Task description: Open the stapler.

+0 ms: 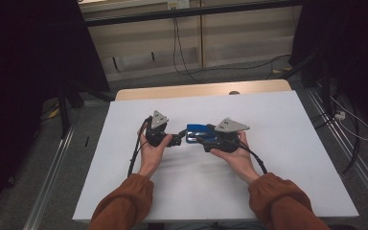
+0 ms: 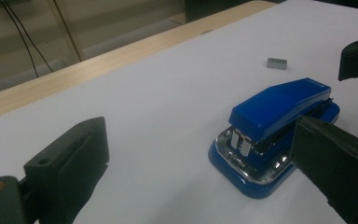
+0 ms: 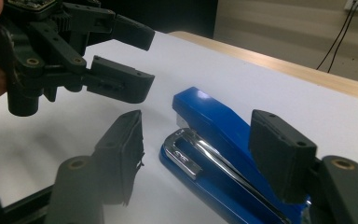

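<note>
Blue and chrome, a stapler [image 2: 275, 133] lies flat on the white sheet [image 1: 268, 158] that covers the table, near its middle and between the two grippers. In the left gripper view its front end, with the metal staple mouth, faces the camera; a small grey block [image 2: 276, 63] lies on the sheet beyond it, apart from it.

In the right gripper view the right gripper [image 3: 205, 140] has its jaws spread wide, one on each side of the stapler's body; I cannot tell whether either jaw touches it. The left gripper [image 3: 135, 58] hangs just above and beside the stapler's end, its jaws also wide apart and holding nothing.

From above, the two hands hold the grippers tip to tip over the stapler, brown sleeves [image 1: 124, 201] coming in from the bottom edge. A bare strip of wooden tabletop [image 1: 182, 91] shows along the sheet's far edge.
</note>
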Tool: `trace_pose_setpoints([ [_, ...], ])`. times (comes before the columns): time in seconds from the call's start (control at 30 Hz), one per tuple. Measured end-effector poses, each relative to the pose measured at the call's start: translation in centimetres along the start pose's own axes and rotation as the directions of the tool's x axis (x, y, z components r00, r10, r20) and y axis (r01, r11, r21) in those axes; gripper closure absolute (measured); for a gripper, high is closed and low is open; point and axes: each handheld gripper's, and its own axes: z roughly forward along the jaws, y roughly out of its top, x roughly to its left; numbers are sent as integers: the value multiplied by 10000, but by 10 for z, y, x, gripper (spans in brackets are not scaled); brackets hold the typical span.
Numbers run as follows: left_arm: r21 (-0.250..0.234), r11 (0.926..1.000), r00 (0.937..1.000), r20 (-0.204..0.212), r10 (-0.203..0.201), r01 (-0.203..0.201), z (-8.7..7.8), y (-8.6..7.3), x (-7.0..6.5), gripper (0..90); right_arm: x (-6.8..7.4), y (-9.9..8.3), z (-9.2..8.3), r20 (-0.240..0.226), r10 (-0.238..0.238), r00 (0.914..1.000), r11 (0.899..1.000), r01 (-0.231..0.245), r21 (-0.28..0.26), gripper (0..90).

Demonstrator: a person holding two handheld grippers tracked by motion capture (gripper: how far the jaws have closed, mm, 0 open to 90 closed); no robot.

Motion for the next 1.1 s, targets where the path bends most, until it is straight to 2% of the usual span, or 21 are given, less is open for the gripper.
trace_pose_setpoints([
  [0.07,183,9998,10000,-53,47,-47,0,-1,1,46,0,0,2,-153,87,9998,10000,-87,-3,430],
  [0.17,391,9991,9998,125,-161,156,2,-3,2,47,-1,-2,5,-334,254,9991,9997,-252,75,525],
  [0.2,391,9991,9998,125,-161,156,2,-3,2,48,0,-3,6,-308,224,9993,9997,-220,129,553],
  [0.27,336,9990,9994,183,-290,283,2,-4,4,52,0,-4,8,-322,113,9994,9999,-110,76,669],
  [0.33,386,9985,9988,268,-403,392,2,-5,6,55,-1,-4,10,-339,165,9993,9998,-163,59,722],
  [0.4,453,9975,9980,323,-552,537,3,-6,7,64,-1,-3,12,-318,-20,9995,10000,22,69,780],
  [0.47,493,9974,9981,297,-542,527,3,-6,7,63,0,-3,12,-351,-53,9994,9999,56,86,814],
  [0.5,495,9976,9982,342,-493,476,3,-6,6,64,1,-2,14,-432,-210,9988,9994,222,278,866],
  [0.57,468,9981,9982,426,-416,396,3,-5,5,64,3,-2,16,-611,-352,9975,9978,384,531,900],
  [0.7,583,9975,9981,453,-426,399,4,-6,3,63,3,-2,19,-476,-455,9978,9969,485,624,900],
  [0.73,669,9966,9970,571,-524,486,5,-7,3,63,3,-1,20,-460,-476,9978,9967,505,641,900],
  [0.77,920,9951,9979,493,-413,366,6,-9,1,66,3,-1,21,-453,-432,9980,9969,461,640,900],
  [0.8,951,9949,9979,534,-376,324,7,-10,1,95,3,0,22,-471,-452,9979,9963,485,711,900],
  [0.87,932,9950,9973,605,-415,357,6,-9,1,228,3,0,23,-526,-490,9974,9960,528,728,900],
  [0.97,870,9956,9977,548,-390,341,3,-8,1,321,5,2,24,-538,-483,9974,9956,524,775,900],
  [1.0,807,9964,9979,567,-313,266,2,-8,1,391,5,2,25,-535,-470,9975,9957,510,774,900],
  [1.03,590,9979,9974,640,-322,285,1,-9,1,448,4,2,26,-390,-376,9985,9966,403,712,900],
  [1.1,725,9972,9966,793,-224,166,3,-10,-1,512,3,0,28,-314,-488,9983,9960,510,728,900],
])
